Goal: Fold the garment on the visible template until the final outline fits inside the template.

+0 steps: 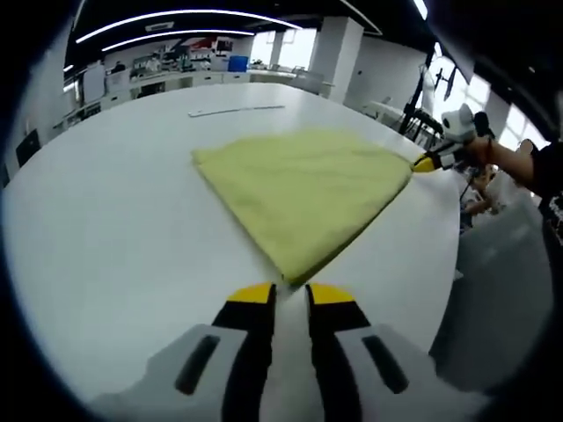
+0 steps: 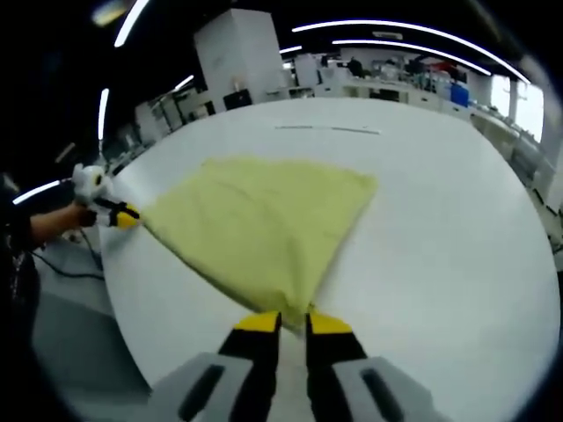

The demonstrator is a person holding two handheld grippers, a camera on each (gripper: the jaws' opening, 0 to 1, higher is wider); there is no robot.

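A yellow-green garment (image 1: 299, 189) lies folded flat on the white table (image 1: 114, 229). Its near corner runs down between the yellow fingertips of my left gripper (image 1: 291, 294), whose jaws stand narrowly together, shut on that corner. My right gripper (image 1: 429, 163) pinches the cloth's corner at the table's right edge. In the right gripper view the garment (image 2: 259, 220) spreads out ahead, and its near corner is clamped in my right gripper (image 2: 293, 322). There my left gripper (image 2: 123, 215) holds the corner at the left.
A thin grey strip (image 1: 236, 111) lies on the table beyond the cloth, also seen as a strip (image 2: 327, 128) in the right gripper view. A person's hand (image 1: 501, 154) holds the far gripper. Desks and shelves stand behind. The table edge (image 2: 123, 290) is close.
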